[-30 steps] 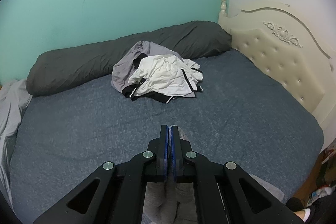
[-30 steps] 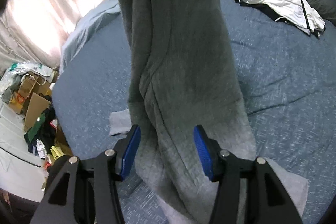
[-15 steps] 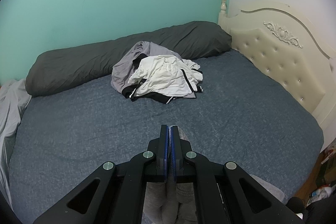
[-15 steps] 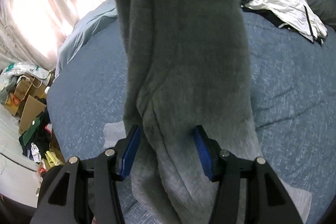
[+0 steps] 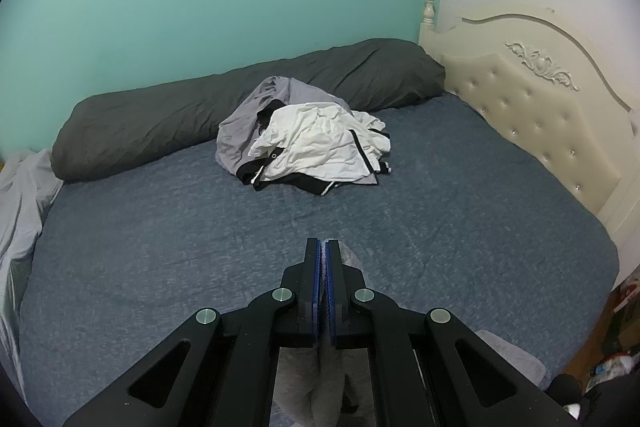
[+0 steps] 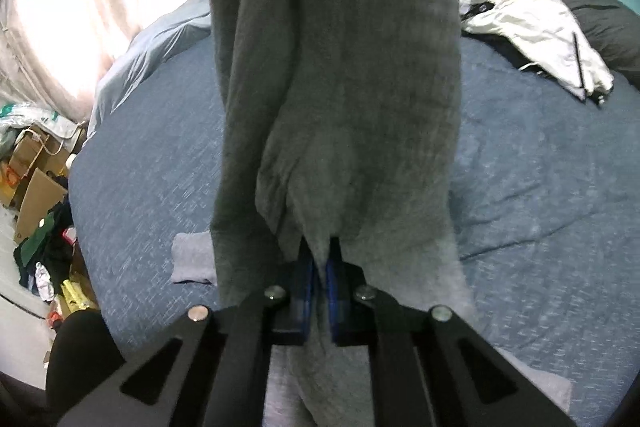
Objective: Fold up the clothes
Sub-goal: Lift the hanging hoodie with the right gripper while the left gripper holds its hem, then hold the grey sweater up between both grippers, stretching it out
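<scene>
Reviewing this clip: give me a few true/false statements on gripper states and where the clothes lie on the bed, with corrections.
1. The right hand-held gripper is shut on the hanging grey garment. True.
2. The left hand-held gripper is wide open above the bed. False: its blue pads are almost together, with grey fabric at and below them.
3. The pile of white, black and grey clothes lies beside the dark grey bolster pillow. True.
4. The pile sits on the floor. False: it rests on the blue bed sheet.
5. The wall behind the bolster is teal. True.
</scene>
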Demonstrator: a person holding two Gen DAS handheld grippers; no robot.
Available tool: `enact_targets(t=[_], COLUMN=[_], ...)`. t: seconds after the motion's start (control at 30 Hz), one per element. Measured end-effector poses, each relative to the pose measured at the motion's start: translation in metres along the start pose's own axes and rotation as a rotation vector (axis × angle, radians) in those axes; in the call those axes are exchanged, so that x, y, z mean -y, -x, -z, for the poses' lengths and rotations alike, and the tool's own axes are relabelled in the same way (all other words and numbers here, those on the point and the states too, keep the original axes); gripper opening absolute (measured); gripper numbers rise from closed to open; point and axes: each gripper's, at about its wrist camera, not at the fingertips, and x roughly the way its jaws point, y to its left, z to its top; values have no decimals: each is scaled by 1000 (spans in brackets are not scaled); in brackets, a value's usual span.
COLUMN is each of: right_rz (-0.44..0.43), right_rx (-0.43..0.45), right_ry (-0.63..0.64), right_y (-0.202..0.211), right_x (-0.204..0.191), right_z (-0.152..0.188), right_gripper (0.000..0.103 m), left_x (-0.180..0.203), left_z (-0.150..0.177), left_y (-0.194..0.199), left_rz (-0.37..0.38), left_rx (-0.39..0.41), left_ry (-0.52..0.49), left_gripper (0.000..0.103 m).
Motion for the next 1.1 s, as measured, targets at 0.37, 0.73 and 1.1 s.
enact_targets(t=[0.37, 0.73, 1.1], right_rz=[102, 179, 234], right_rx=[209, 376, 537], right_ry=[-88, -80, -11], right_y=[95, 213, 331], right_x=[52, 78, 64], right_z=[-13, -53, -89], right_gripper=[5, 4, 4], left_x=[-6, -7, -3], left_z=[9, 7, -7], left_y=[20, 75, 156], left_rz=[-13, -31, -39], left_rx=[19, 114, 243], left_ry=[11, -1, -13], left_gripper=[3, 3, 3])
